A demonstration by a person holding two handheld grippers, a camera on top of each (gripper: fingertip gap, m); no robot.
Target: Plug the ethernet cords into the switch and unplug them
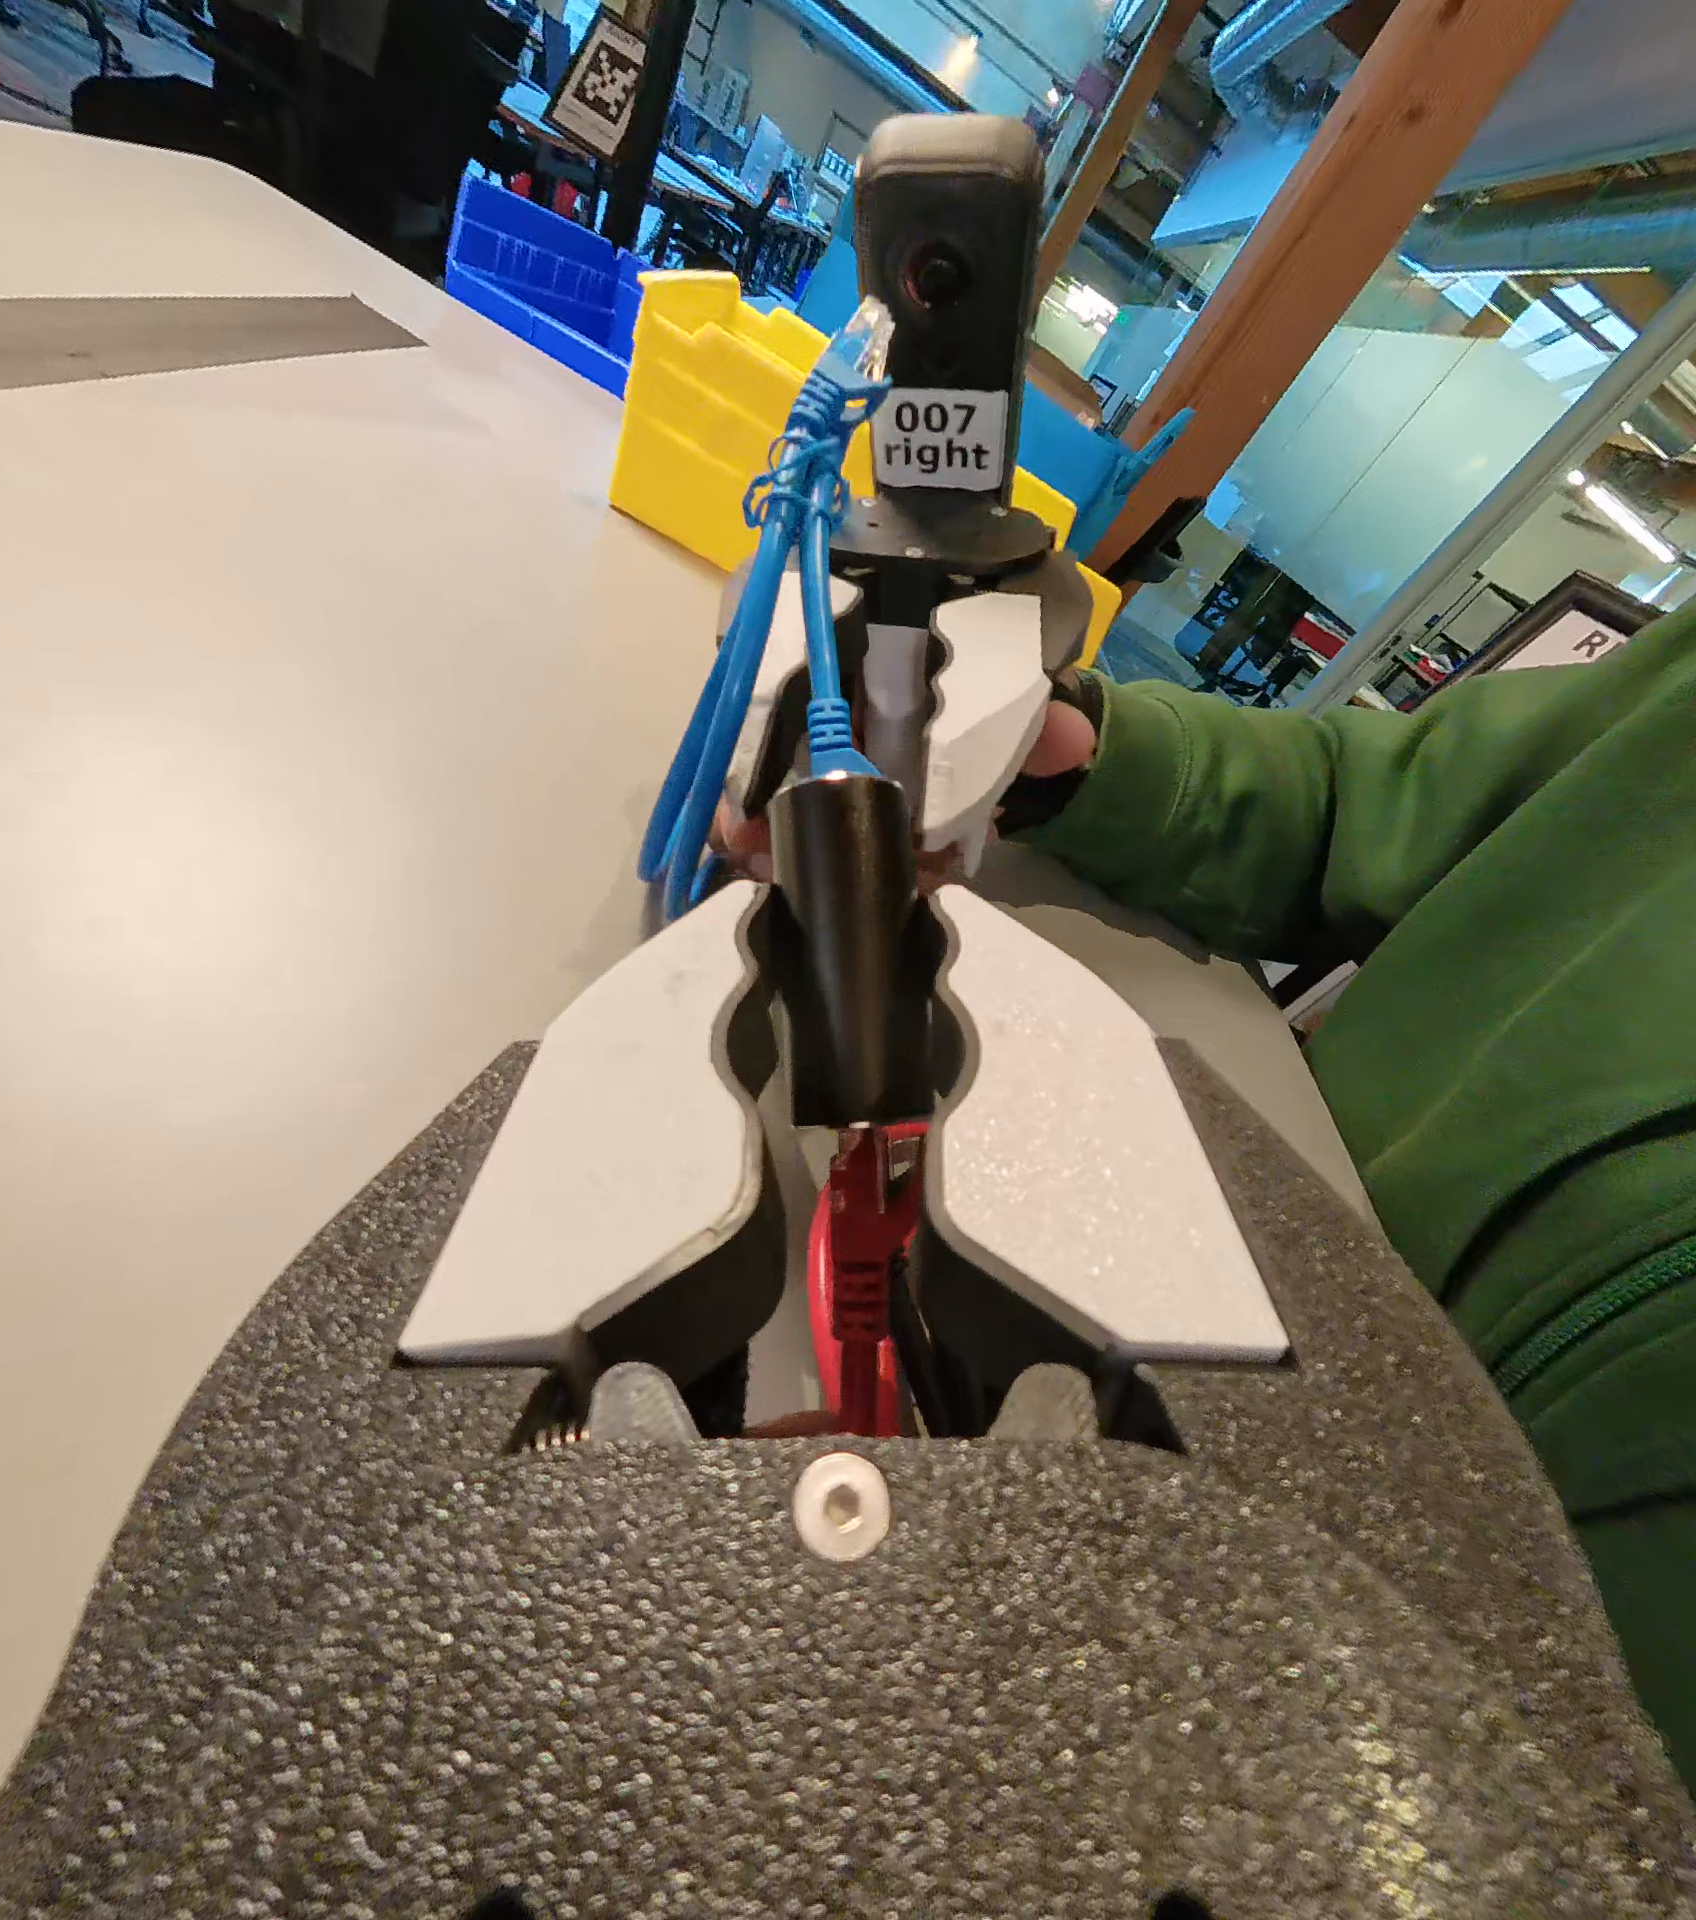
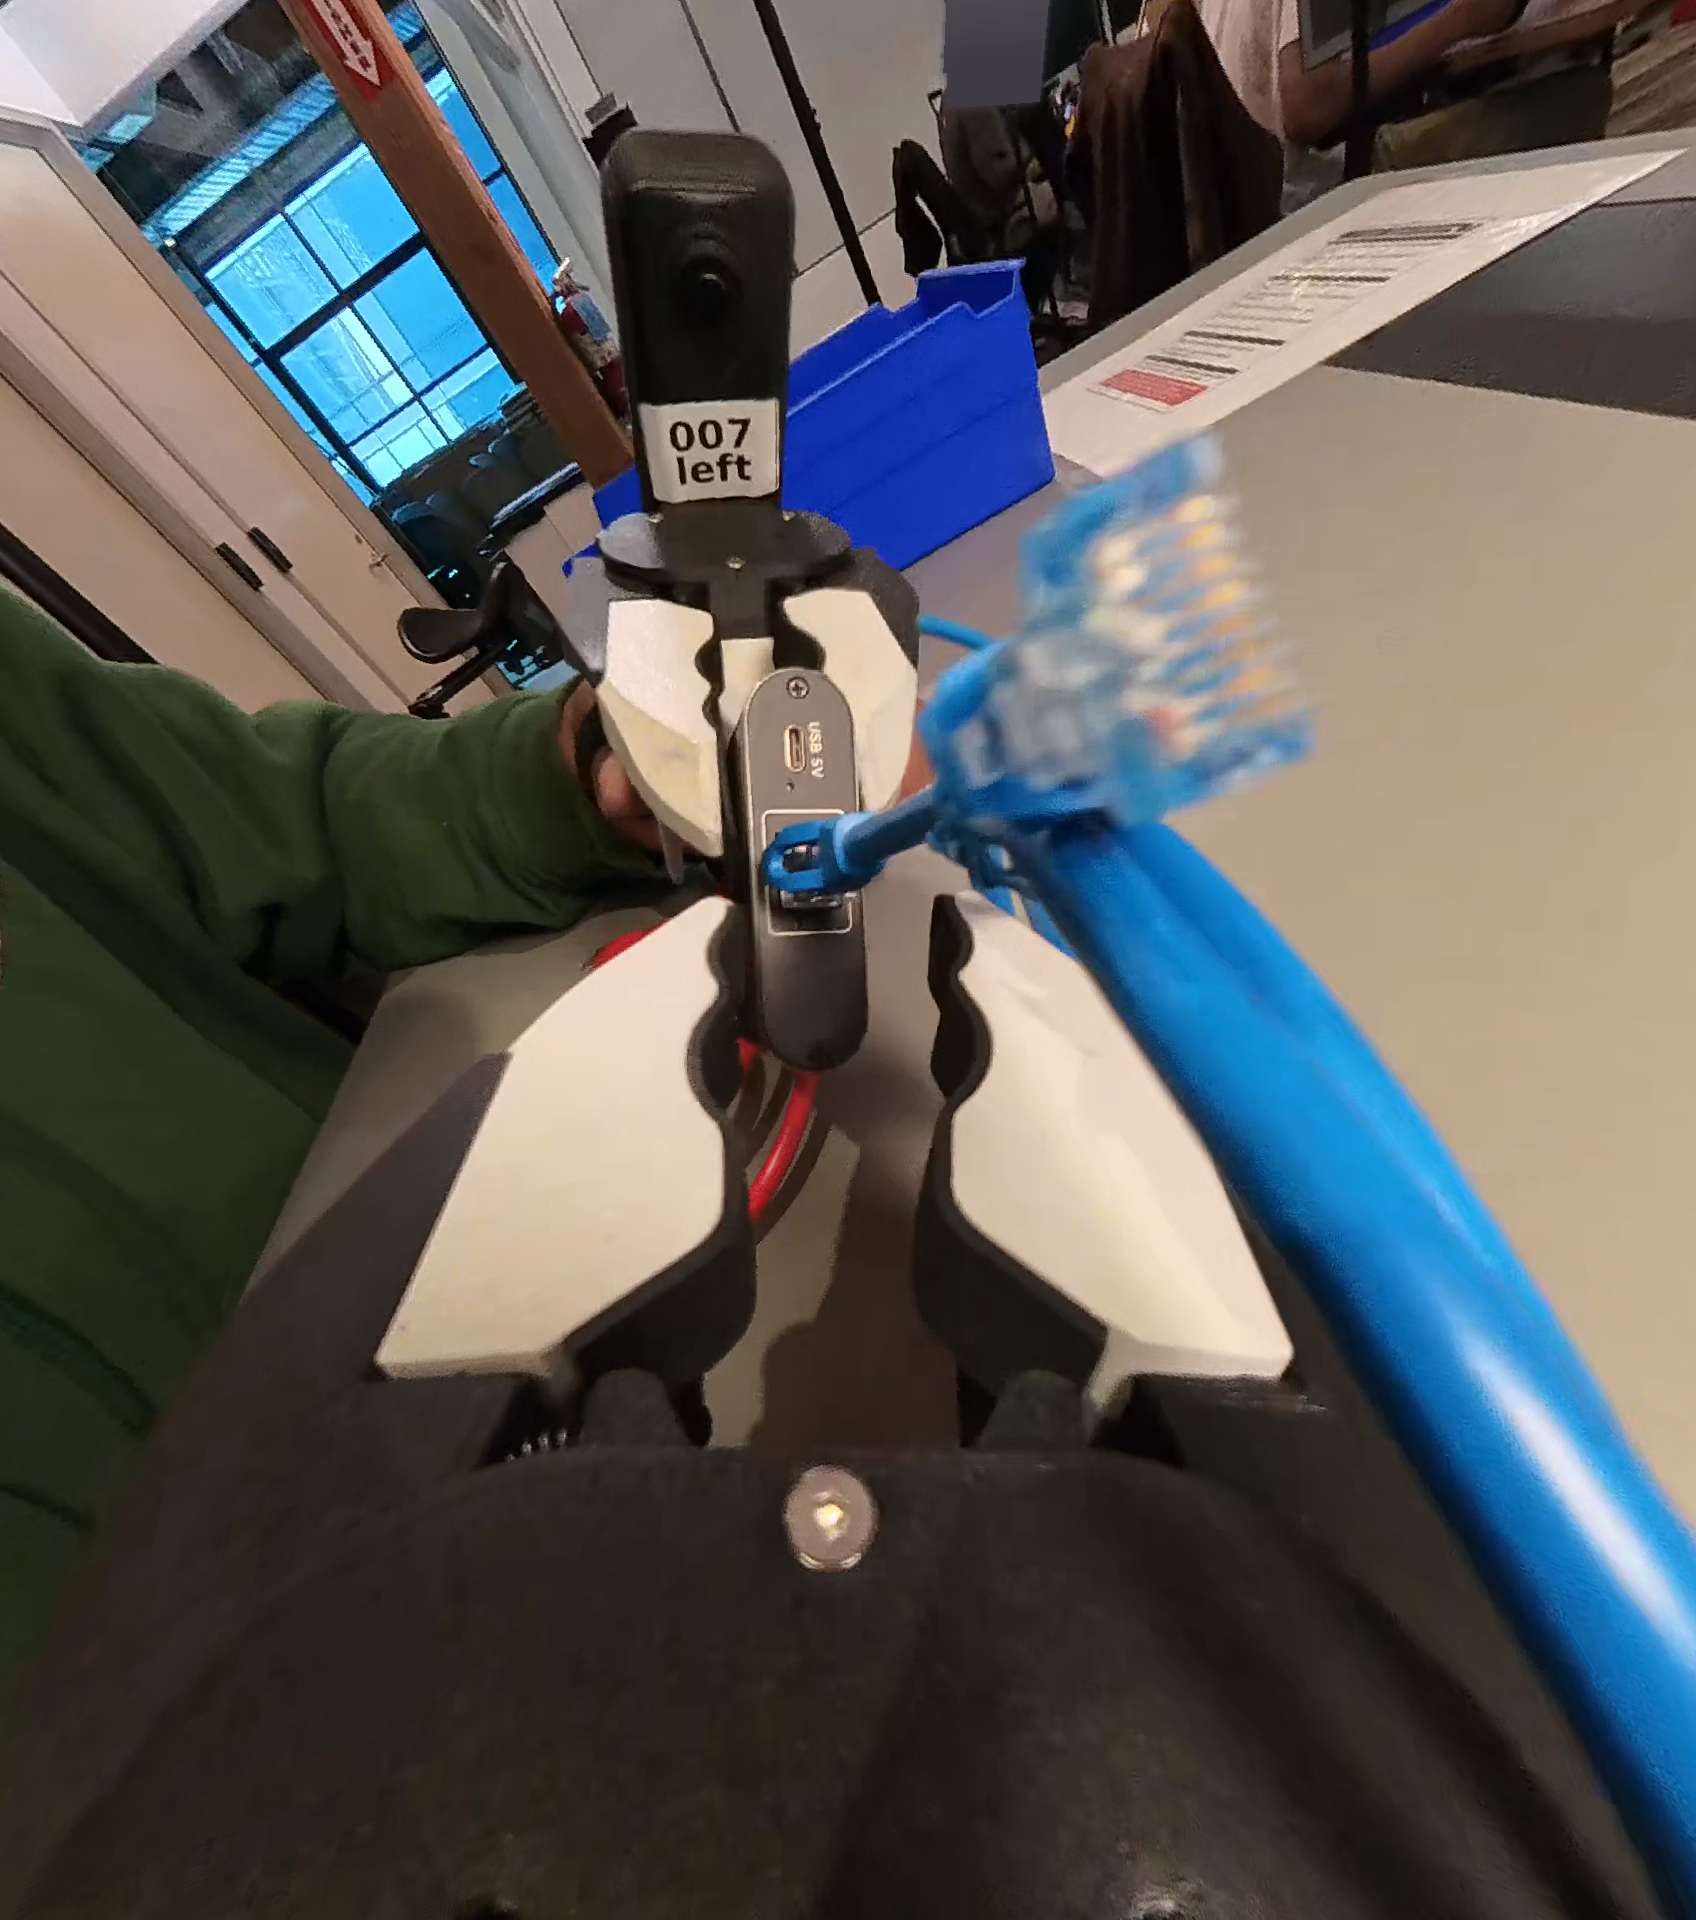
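Observation:
A black oblong switch (image 1: pixel 844 956) is clamped between the fingers of my left gripper (image 1: pixel 849 904), which is shut on it above the table. A red ethernet cord (image 1: pixel 859 1278) is plugged into its near end. A blue ethernet cord (image 1: pixel 828 727) is plugged into its far end. In the right wrist view, my right gripper (image 2: pixel 833 914) is open, with the switch's end (image 2: pixel 808 987) between its fingertips. The blue plug (image 2: pixel 802 862) sits in the port. The tied blue coil (image 2: pixel 1343 1195) lies over the right finger, its free plug (image 2: pixel 1166 623) close to the camera. The left gripper (image 2: pixel 792 821) faces me.
A white table (image 1: pixel 200 831) lies below. A yellow bin (image 1: pixel 709 416) and a blue bin (image 1: pixel 532 260) stand at its far edge. A printed sheet (image 2: pixel 1343 301) lies on the table. A person's green sleeve (image 1: pixel 1446 935) is on the right, and a wooden post (image 1: pixel 1322 229) stands behind. My two grippers' fingertips are within a few centimetres of each other.

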